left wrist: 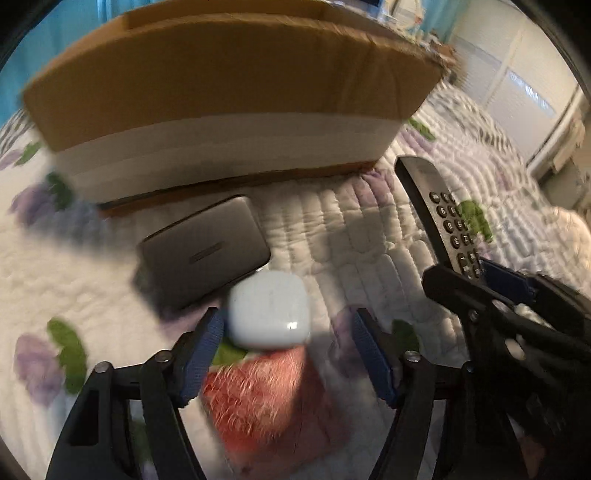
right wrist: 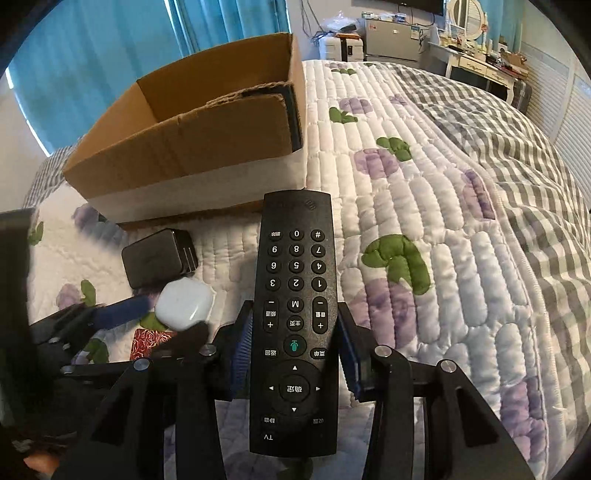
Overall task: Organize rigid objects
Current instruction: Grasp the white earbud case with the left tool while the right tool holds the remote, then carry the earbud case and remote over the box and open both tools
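Both grippers tilt down over the bed (right wrist: 424, 206). The right gripper (right wrist: 295, 354) has its fingers pinching a black remote (right wrist: 295, 295) by its sides, lifted off the quilt. The left gripper (left wrist: 288, 354) has its fingers spread around a white earbud case (left wrist: 269, 314), not touching it. Beyond lie a dark flat case (left wrist: 203, 247) and an open cardboard box (left wrist: 229, 110).

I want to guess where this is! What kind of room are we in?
Most likely a bedroom: everything lies on a quilted flowered bedspread, blue curtains hang behind the cardboard box, and a dressing table with an oval mirror stands at the far wall.
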### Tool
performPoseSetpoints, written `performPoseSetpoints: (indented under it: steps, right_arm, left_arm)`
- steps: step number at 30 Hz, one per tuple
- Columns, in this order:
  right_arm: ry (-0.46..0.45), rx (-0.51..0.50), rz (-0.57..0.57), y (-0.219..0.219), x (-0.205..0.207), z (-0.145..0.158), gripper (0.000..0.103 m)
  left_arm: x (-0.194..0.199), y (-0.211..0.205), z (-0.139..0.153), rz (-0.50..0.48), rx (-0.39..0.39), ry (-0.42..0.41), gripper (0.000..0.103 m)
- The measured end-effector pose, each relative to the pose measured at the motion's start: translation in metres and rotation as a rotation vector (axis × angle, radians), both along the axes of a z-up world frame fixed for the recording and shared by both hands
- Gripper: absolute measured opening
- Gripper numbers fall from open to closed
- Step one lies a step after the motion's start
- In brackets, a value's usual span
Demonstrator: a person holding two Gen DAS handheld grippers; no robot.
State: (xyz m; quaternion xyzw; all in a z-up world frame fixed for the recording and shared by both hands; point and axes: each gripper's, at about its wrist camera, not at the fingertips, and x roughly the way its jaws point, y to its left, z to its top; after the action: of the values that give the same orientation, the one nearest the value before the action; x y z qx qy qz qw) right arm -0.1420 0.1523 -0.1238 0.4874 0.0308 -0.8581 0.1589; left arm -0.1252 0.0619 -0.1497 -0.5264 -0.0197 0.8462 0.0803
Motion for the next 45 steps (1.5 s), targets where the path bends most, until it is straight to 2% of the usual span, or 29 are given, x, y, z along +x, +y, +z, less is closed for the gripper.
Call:
performPoseSetpoints:
  steps: [2, 3, 7, 10, 13, 14, 16, 19, 23, 27, 32, 39, 45]
  right_arm:
    - [-0.008, 0.005, 0.000, -0.001, -0.007, -0.005, 0.041]
    - [-0.015, 0.010, -0.001, -0.002, -0.008, -0.007, 0.041]
    - [-0.013, 0.019, 0.006, -0.005, -0.006, -0.006, 0.041]
    - [0.005, 0.013, 0.013, -0.005, -0.002, 0.000, 0.041]
    - [0.028, -0.017, 0.031, -0.007, 0.006, 0.013, 0.040]
    - [0.043, -0.022, 0.038, -0.008, 0.010, 0.019, 0.038]
    - [0.077, -0.012, 0.045, -0.010, 0.015, 0.030, 0.017]
    - [0.085, -0.009, 0.072, -0.016, 0.024, 0.039, 0.017]
    - [0.065, 0.018, 0.085, -0.020, 0.032, 0.030, 0.017]
    - [0.046, 0.001, 0.070, -0.012, 0.033, 0.027, 0.017]
    - [0.068, -0.009, 0.075, -0.012, 0.039, 0.030, 0.017]
    - [0.160, -0.039, 0.115, -0.017, 0.049, 0.076, 0.017]
    - [0.231, -0.003, 0.208, -0.036, 0.031, 0.145, 0.017]
  left_arm:
    - [-0.009, 0.002, -0.013, 0.004, -0.033, -0.025, 0.053]
    - [-0.011, 0.000, -0.015, 0.009, -0.031, -0.025, 0.052]
    - [-0.003, -0.004, -0.006, 0.019, -0.025, 0.008, 0.051]
    - [0.013, -0.007, 0.012, 0.027, -0.013, 0.072, 0.051]
    - [0.030, -0.008, 0.035, 0.050, -0.051, 0.148, 0.051]
    - [0.035, -0.009, 0.043, 0.053, -0.049, 0.170, 0.051]
    - [0.044, -0.011, 0.055, 0.056, -0.046, 0.198, 0.051]
    - [0.058, -0.005, 0.065, 0.046, -0.084, 0.231, 0.051]
    - [0.062, -0.009, 0.065, 0.059, -0.087, 0.214, 0.051]
    - [0.068, -0.019, 0.061, 0.091, -0.090, 0.207, 0.051]
    - [0.075, -0.031, 0.067, 0.114, -0.074, 0.227, 0.051]
    - [0.077, -0.036, 0.096, 0.110, -0.055, 0.286, 0.051]
    - [0.070, -0.041, 0.156, 0.096, -0.033, 0.382, 0.051]
